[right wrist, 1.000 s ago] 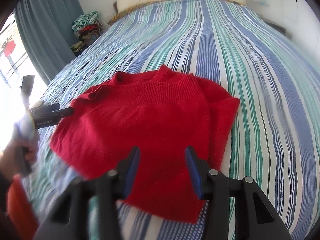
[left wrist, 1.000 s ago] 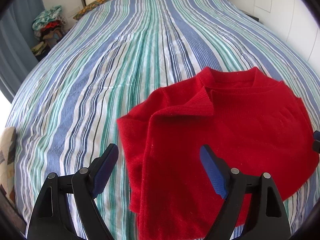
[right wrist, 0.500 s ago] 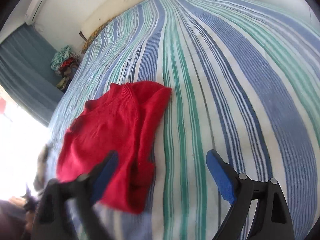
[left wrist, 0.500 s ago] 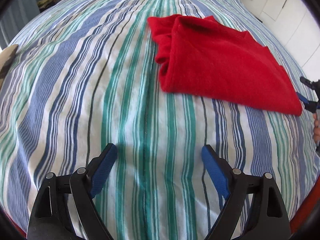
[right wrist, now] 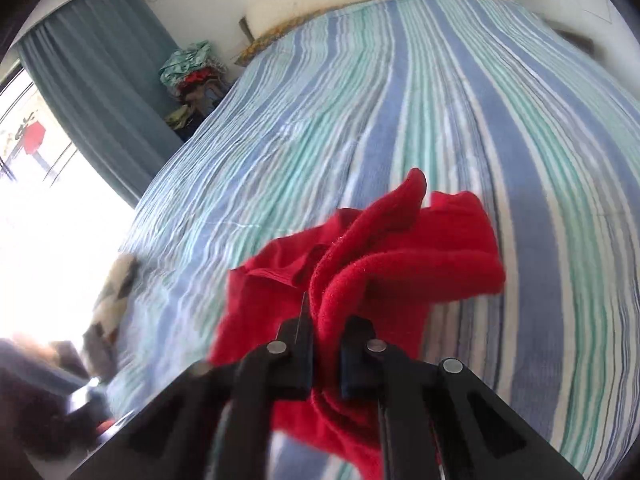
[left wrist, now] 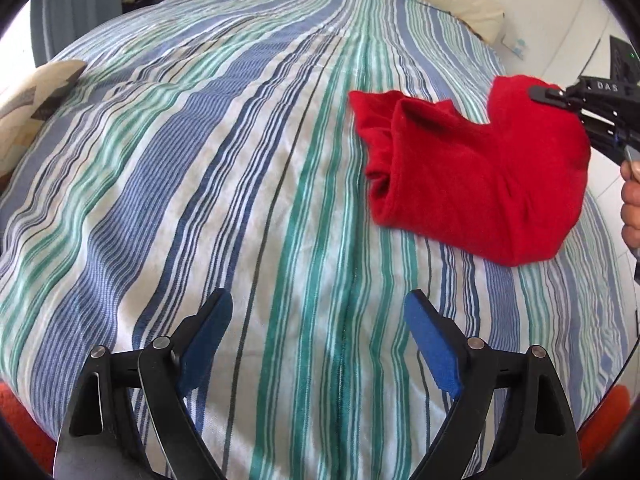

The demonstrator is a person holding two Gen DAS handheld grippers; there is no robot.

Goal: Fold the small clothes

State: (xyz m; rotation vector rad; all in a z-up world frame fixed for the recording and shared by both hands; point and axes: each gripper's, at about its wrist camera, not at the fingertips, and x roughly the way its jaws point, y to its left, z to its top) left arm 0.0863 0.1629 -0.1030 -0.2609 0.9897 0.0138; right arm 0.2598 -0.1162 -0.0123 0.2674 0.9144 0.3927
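Observation:
A folded red sweater [left wrist: 472,176] lies on the striped bed at the right in the left wrist view. My right gripper [right wrist: 326,344] is shut on an edge of the red sweater [right wrist: 384,264] and lifts that edge off the bed; it also shows in the left wrist view [left wrist: 548,94], pinching the sweater's far right corner. My left gripper [left wrist: 318,340] is open and empty, low over bare bedspread, well to the left of and nearer than the sweater.
The striped bedspread [left wrist: 200,184] covers the whole bed. A patterned cushion [left wrist: 28,96] lies at the left edge. A pile of clothes [right wrist: 192,76] stands by the blue curtain [right wrist: 96,80]. A pillow [left wrist: 452,0] lies at the head.
My right gripper has closed on the sweater's edge and raised it. My left gripper has drawn back from the sweater and stays open over bare bedspread.

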